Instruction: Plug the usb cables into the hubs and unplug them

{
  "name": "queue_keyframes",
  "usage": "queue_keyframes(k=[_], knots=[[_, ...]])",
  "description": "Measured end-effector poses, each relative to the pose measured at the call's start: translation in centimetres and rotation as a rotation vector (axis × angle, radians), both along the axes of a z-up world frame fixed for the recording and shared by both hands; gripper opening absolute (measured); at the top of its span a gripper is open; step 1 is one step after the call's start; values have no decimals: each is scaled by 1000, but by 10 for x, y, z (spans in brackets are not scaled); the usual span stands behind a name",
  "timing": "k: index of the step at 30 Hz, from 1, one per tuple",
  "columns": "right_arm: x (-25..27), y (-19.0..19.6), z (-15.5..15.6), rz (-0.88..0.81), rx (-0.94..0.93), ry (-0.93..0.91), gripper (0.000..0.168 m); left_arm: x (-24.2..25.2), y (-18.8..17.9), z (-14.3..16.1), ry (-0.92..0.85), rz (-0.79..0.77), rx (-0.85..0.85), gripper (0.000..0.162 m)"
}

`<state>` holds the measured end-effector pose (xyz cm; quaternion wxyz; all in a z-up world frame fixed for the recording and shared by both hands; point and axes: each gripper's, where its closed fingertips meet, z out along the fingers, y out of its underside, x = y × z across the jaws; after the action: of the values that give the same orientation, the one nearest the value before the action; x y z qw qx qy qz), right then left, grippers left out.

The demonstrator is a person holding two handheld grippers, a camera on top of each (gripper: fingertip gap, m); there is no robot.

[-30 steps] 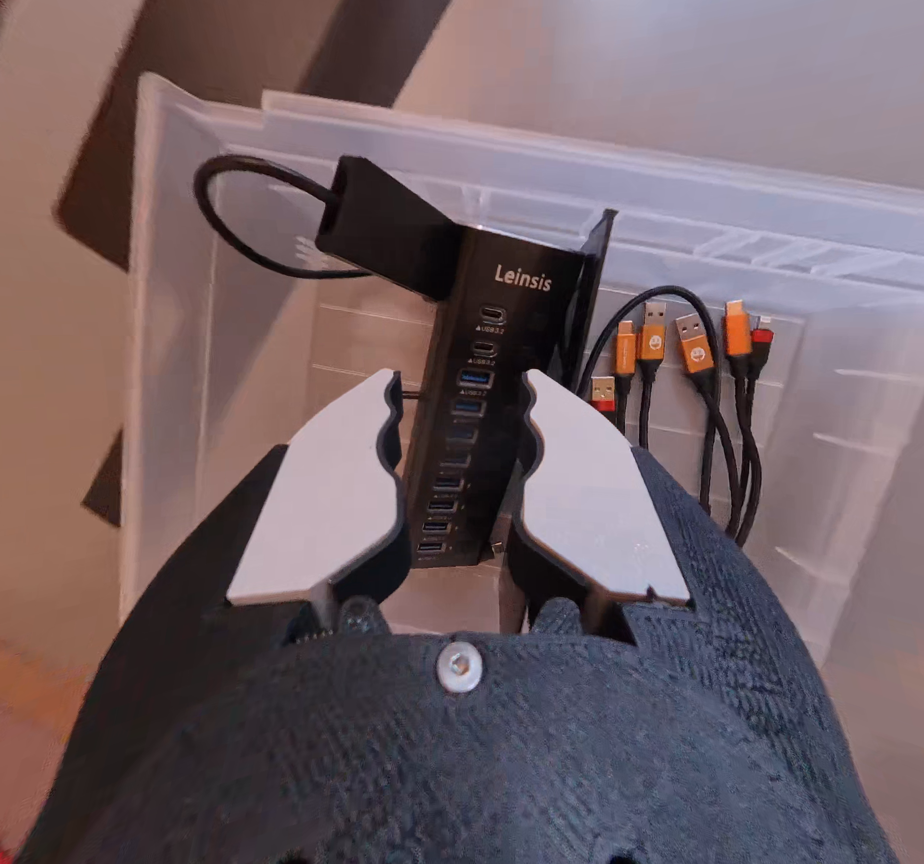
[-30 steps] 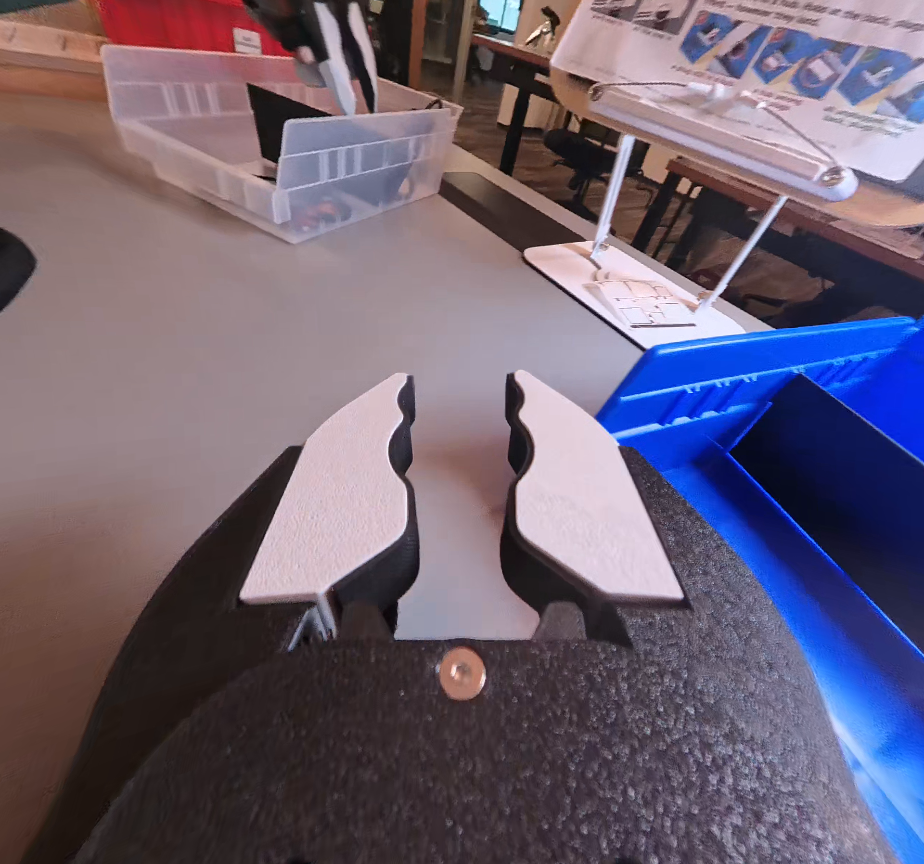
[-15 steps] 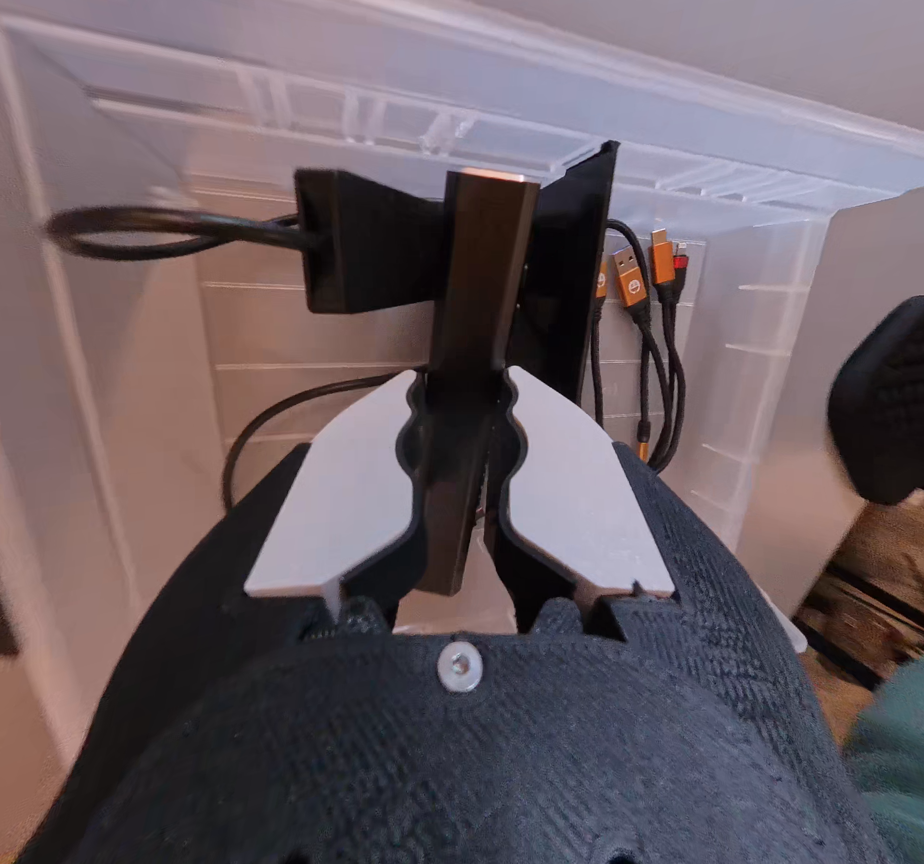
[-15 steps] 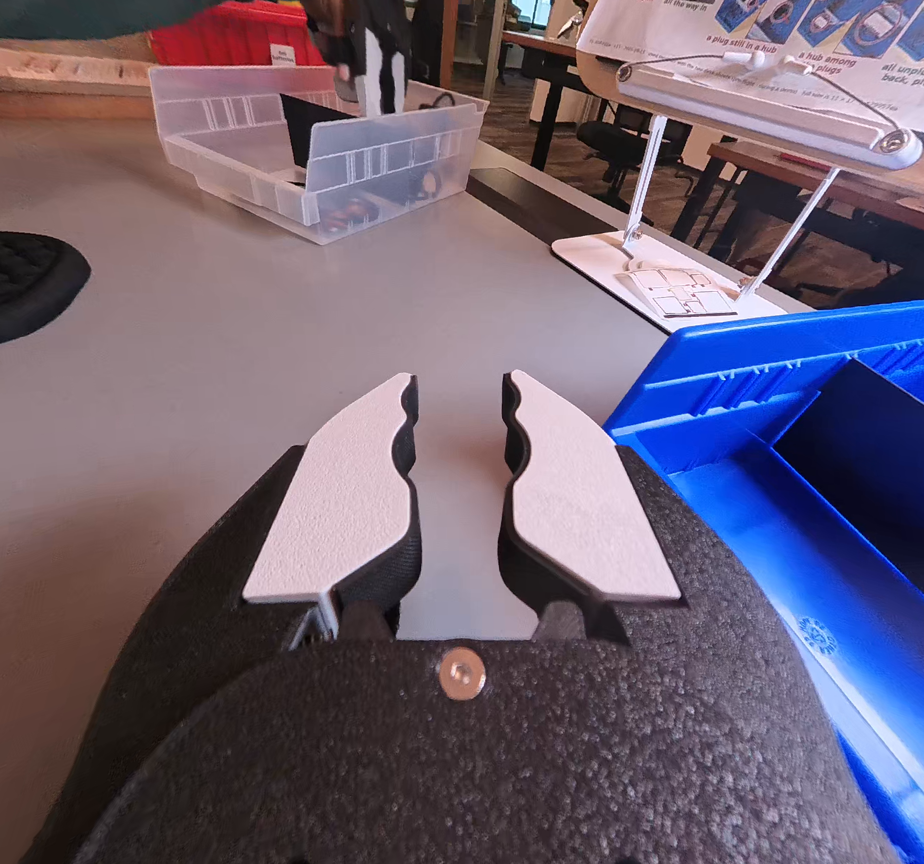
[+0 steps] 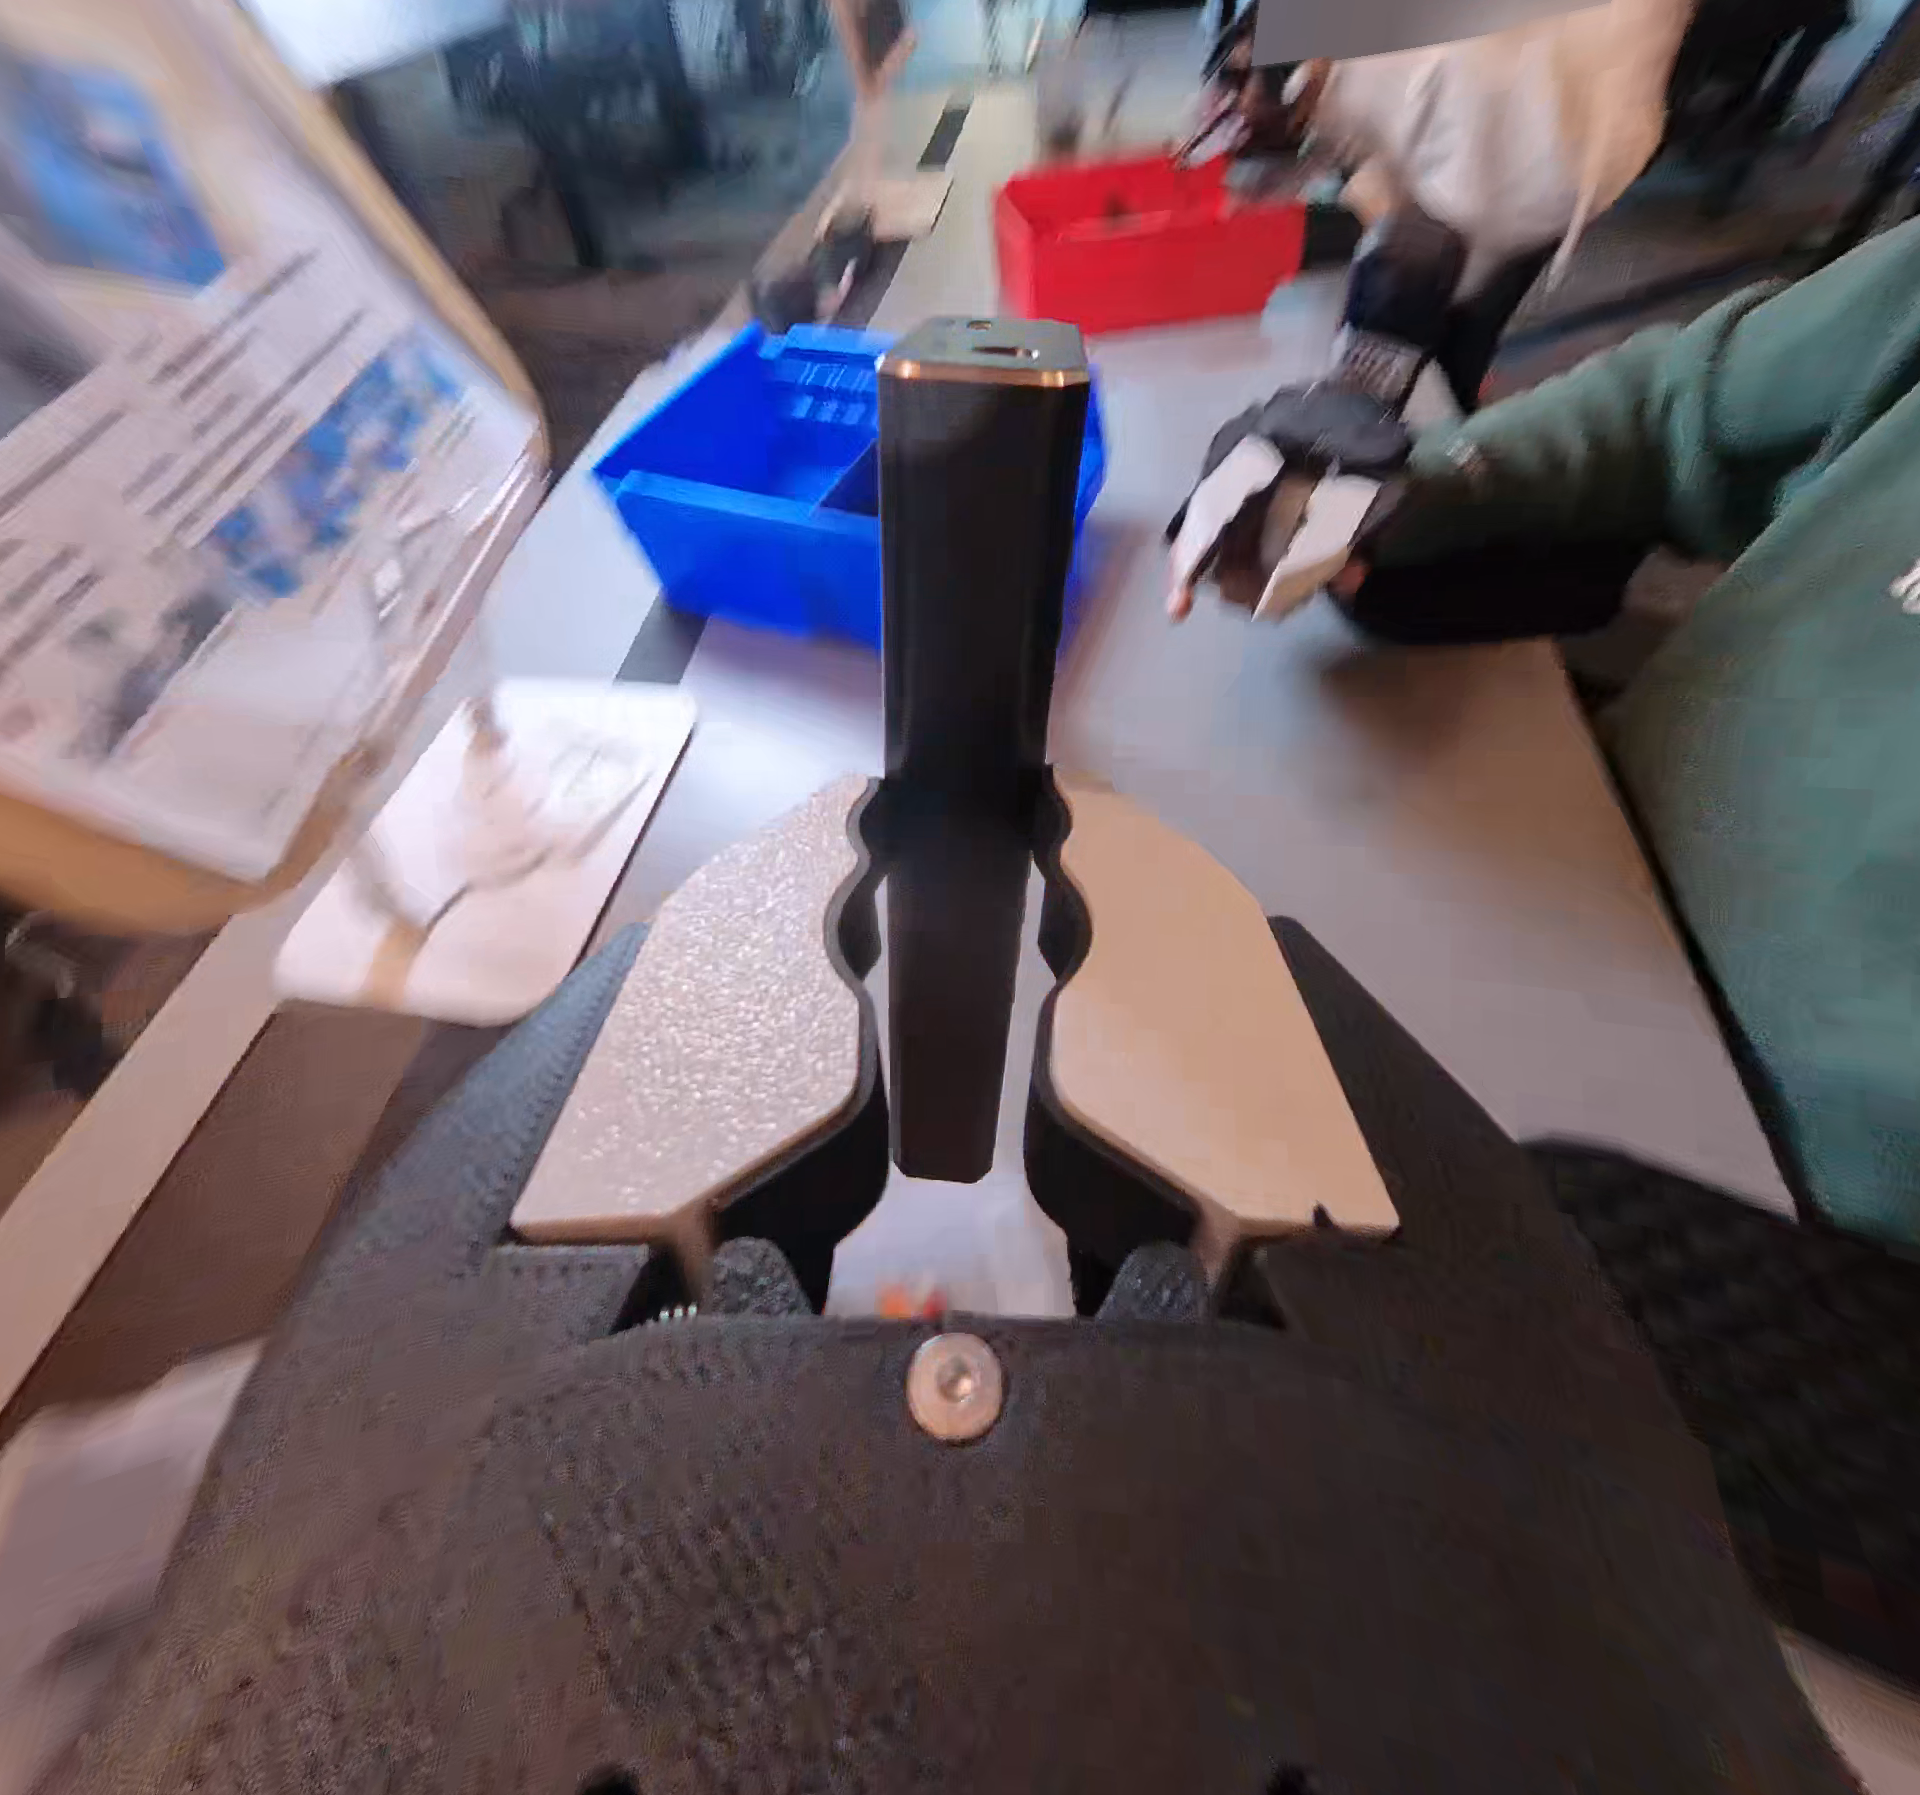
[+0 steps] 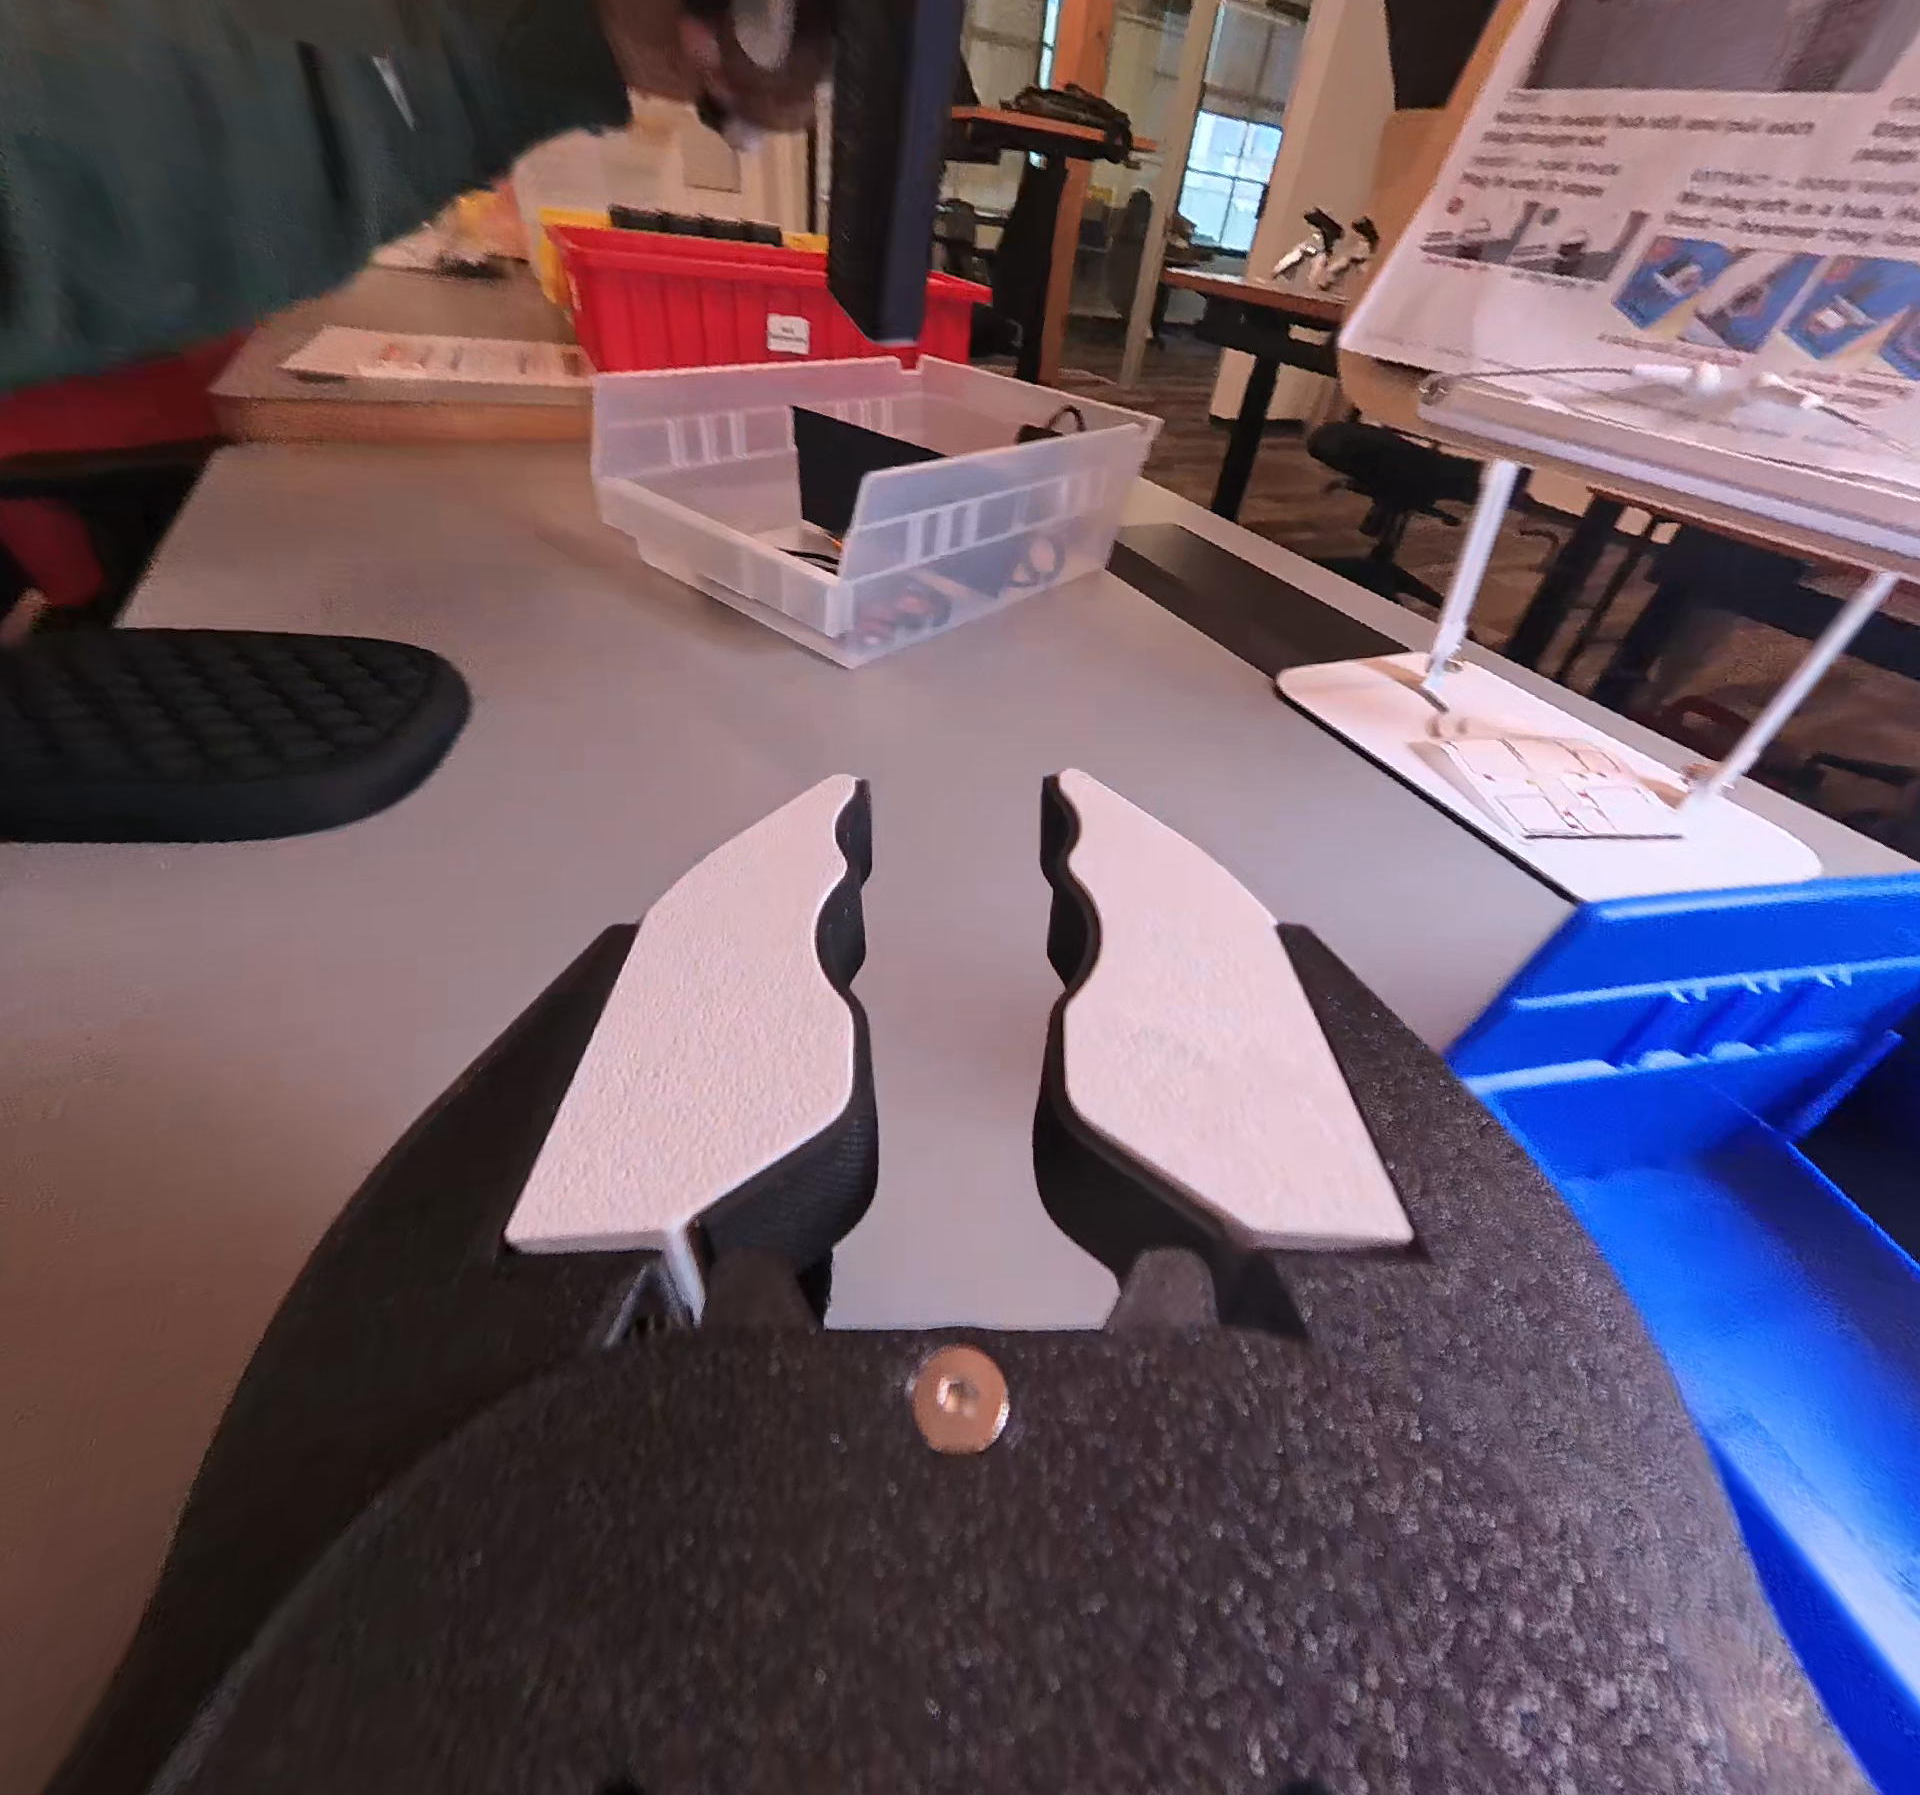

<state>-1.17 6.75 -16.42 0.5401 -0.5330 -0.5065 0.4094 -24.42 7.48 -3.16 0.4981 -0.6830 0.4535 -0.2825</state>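
My left gripper [image 5: 956,795] is shut on a tall black USB hub [image 5: 971,706] and holds it upright in the air above the grey table. In the right wrist view the hub [image 6: 894,135] hangs high above the clear bin [image 6: 873,519]. Dark cables [image 6: 966,582] show dimly through that bin's front wall. My right gripper [image 6: 956,800] is open and empty, low over the table. It also shows in the left wrist view [image 5: 1262,540], beyond the hub to the right.
A blue bin [image 5: 748,519] stands behind the hub, at the right edge in the right wrist view [image 6: 1714,1070]. An instruction board [image 6: 1662,135] on a white base [image 6: 1538,789] stands nearby. There is also a black pad [image 6: 208,717], a red bin [image 6: 727,301] and a person [image 5: 1507,114] far off. There is about 30 centimetres between the tips of the two grippers.
My left gripper closed on the hub, lifted it out of the clear bin and swung round towards the blue bin. The right gripper stayed open and shifted only slightly.
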Motion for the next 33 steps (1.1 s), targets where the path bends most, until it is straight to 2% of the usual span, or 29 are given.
queue_keyframes(k=[4,7,8,10,11,14,18,21,23,25,26,30,33], knots=[[-14,-29,1,95,-7,-4,47,113,-32,-29,-215,-132,22,27],[-22,-38,0,103,-6,-8,63,180,-51,-63,-281,-222,-33,28],[-25,-43,-2,121,-24,-5,62,198,-56,-69,-308,-249,-57,27],[-28,-54,-8,172,-51,-9,47,224,-61,-79,-351,-283,-104,27],[-29,-58,-9,180,-40,-10,32,231,-60,-83,-359,-276,-111,28],[-26,-48,-11,125,-100,-31,30,233,-51,-82,-444,-213,-126,29],[-21,-16,-20,-65,-110,-71,29,221,-23,-94,-434,71,-82,35],[-17,6,-31,-240,-49,-162,29,227,-17,-103,-330,221,23,68],[-17,13,-39,-312,17,-232,29,231,-11,-107,-262,314,72,83],[-20,12,-42,-349,108,-278,29,226,2,-108,-236,412,126,74],[-21,10,-41,-366,161,-291,30,225,5,-106,-255,422,123,67],[-23,4,-31,-335,247,-254,34,225,-5,-98,-287,295,88,64],[-33,-25,-28,-83,222,-215,49,224,-20,-91,-306,120,49,63]])
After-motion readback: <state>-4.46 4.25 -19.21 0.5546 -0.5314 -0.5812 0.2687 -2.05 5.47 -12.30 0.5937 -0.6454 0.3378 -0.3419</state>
